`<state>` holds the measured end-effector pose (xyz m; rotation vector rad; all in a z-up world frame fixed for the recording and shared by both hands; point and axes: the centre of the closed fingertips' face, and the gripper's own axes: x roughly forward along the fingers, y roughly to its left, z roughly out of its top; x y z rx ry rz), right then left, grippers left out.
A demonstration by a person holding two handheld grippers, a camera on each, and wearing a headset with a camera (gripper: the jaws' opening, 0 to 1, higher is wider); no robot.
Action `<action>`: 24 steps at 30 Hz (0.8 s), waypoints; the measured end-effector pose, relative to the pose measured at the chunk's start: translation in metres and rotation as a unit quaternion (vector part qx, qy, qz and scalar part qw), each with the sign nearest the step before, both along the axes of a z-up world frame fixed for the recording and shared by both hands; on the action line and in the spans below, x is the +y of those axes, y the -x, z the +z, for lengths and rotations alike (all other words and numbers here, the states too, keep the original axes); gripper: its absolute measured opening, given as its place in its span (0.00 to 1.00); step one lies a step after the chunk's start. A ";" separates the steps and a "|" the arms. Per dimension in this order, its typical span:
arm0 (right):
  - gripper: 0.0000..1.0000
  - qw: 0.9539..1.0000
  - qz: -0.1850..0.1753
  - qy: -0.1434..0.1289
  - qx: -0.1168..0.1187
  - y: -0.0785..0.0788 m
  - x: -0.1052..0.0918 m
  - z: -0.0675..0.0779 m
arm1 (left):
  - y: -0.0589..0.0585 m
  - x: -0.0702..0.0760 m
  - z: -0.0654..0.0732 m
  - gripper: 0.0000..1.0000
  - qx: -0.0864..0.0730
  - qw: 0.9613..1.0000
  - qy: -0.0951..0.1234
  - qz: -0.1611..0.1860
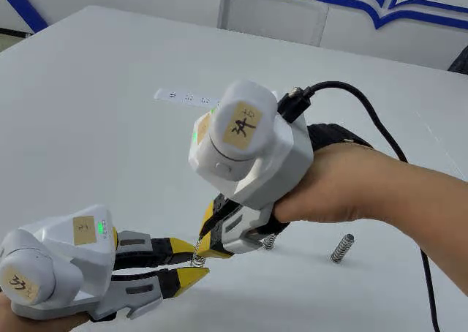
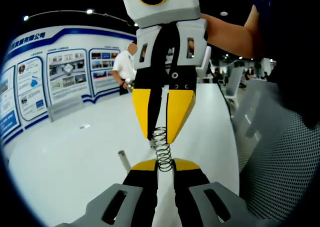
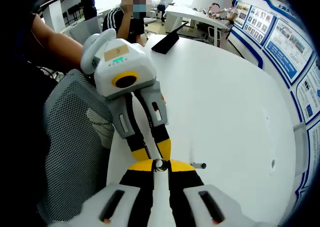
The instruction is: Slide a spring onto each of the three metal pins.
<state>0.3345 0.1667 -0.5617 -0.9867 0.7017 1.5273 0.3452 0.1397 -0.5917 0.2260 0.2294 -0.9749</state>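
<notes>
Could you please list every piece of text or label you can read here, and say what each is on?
"44", handwritten and uncertain: rear sticker on the left gripper.
Handwritten mark, not legible: top sticker on the right gripper.
Small print, too small to read: white strip on the table.
Headings and text, blurred: wall posters.

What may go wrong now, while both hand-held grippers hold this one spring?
The spring is pinched only at the tips of the left hand-held gripper and right hand-held gripper; it might buckle or flick away.
The pin stands close beside them and could be knocked.
A loose spring lies near the right forearm, which may sweep it.
</notes>
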 end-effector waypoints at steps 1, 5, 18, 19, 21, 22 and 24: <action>0.11 1.000 0.000 -0.004 -0.001 0.000 0.002 0.001 | 0.000 0.000 0.001 0.11 0.000 1.000 0.001 0.000; 0.11 1.000 0.000 -0.008 -0.002 0.000 0.004 0.001 | -0.001 0.000 0.001 0.11 -0.001 1.000 0.000 0.000; 0.11 1.000 -0.006 -0.002 -0.009 -0.010 -0.003 0.001 | -0.003 0.003 -0.002 0.24 0.011 1.000 0.000 0.012; 0.11 1.000 -0.007 -0.002 -0.010 -0.012 -0.004 0.002 | -0.003 0.004 -0.002 0.25 0.013 1.000 0.001 0.014; 0.11 1.000 -0.010 0.001 -0.012 -0.015 -0.006 0.003 | -0.003 0.006 -0.003 0.29 0.017 1.000 0.003 0.020; 0.11 1.000 -0.011 0.001 -0.014 -0.017 -0.007 0.004 | -0.004 0.007 -0.003 0.33 0.019 1.000 0.006 0.022; 0.11 1.000 -0.015 0.001 -0.017 -0.022 -0.009 0.007 | -0.004 0.008 -0.003 0.38 0.023 0.999 0.012 0.027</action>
